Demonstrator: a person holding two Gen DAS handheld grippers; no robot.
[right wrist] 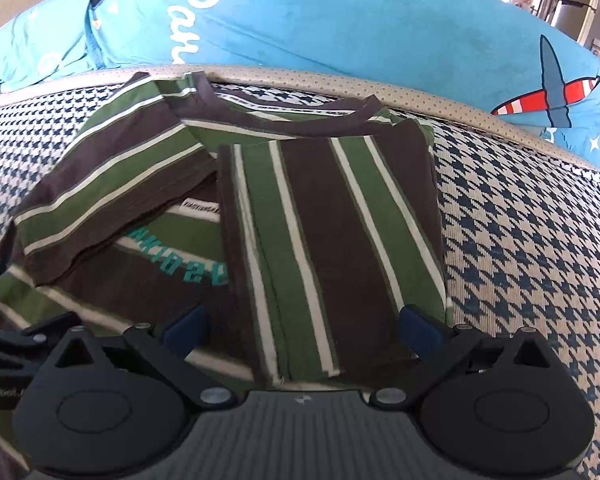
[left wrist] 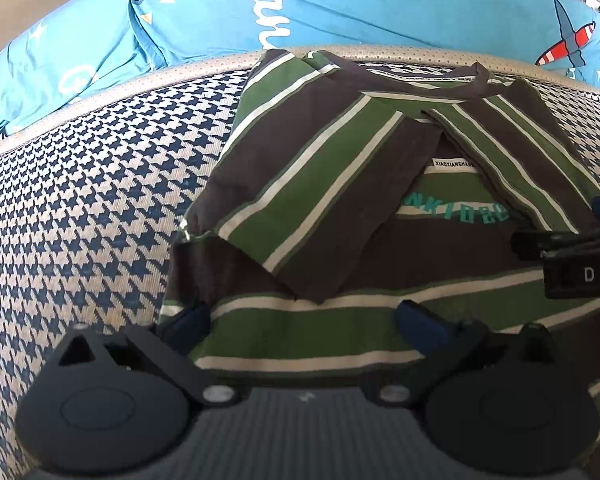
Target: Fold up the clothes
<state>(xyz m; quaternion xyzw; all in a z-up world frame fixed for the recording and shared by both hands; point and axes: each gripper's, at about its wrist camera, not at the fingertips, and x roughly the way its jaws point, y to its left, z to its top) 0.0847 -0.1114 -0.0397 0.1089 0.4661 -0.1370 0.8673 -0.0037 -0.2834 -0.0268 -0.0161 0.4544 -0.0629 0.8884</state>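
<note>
- Striped shirt point(left wrist: 340, 208) lies flat on the houndstooth mattress point(left wrist: 80, 200), collar point(right wrist: 284, 114) at the far edge near the blue bedding point(left wrist: 360, 4).
- Both sleeves lie folded in over the chest: left sleeve point(left wrist: 300, 184) crosses diagonally, right sleeve panel point(right wrist: 332, 240) lies straight down the right side, teal lettering point(right wrist: 188, 268) shows between them.
- Left gripper point(left wrist: 304, 320) hovers over the near hem area, jaws apart, nothing held.
- Right gripper point(right wrist: 300, 324) hovers over the near end of the right panel, jaws apart, nothing held.
- Step judged: side folds are in, shirt is narrowed; the lengthwise fold looks open, though the near hem is hidden under the grippers.
- Next move likely calls for each gripper to pinch a near hem corner through all layers, lift evenly, carry toward the collar without dragging the sleeves loose.
</note>
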